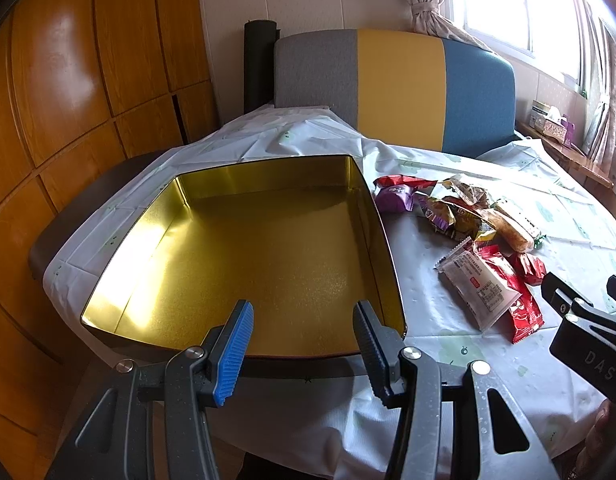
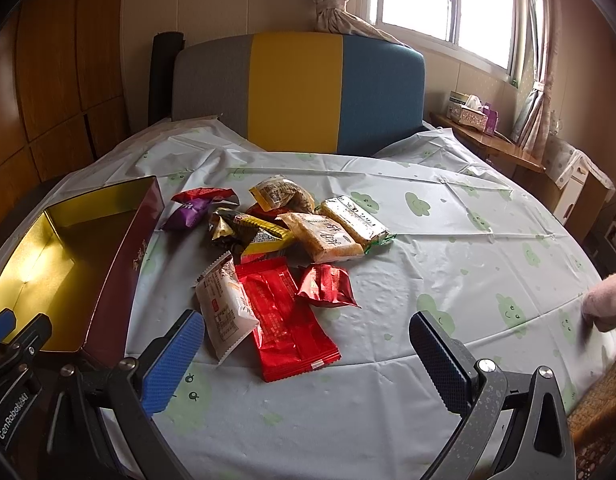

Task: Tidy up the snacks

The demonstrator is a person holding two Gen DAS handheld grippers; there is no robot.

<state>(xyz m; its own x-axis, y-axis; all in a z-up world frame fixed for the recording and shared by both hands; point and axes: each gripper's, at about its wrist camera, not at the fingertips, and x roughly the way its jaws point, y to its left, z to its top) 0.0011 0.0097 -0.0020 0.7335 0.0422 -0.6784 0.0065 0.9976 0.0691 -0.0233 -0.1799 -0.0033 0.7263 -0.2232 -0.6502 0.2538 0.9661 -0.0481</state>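
A gold-lined tin box (image 1: 268,248) sits open on the table with nothing inside; its dark red outer wall (image 2: 124,280) shows in the right wrist view. My left gripper (image 1: 304,340) hovers open over the tin's near rim with nothing between its jaws. To the right of the tin lies a pile of wrapped snacks (image 2: 284,232): a white packet (image 2: 224,308), a large red packet (image 2: 288,320), a small red one (image 2: 328,286), a purple one (image 2: 188,212) and yellow ones. My right gripper (image 2: 308,344) stands wide open just in front of the red packet, holding nothing.
A pale tablecloth (image 2: 448,240) with green prints covers the round table. A grey, yellow and blue chair back (image 2: 300,92) stands behind it. Wooden cabinets (image 1: 68,100) line the left. A shelf with tissue boxes (image 2: 472,114) is at the right, and a hand (image 2: 604,300) shows at the right edge.
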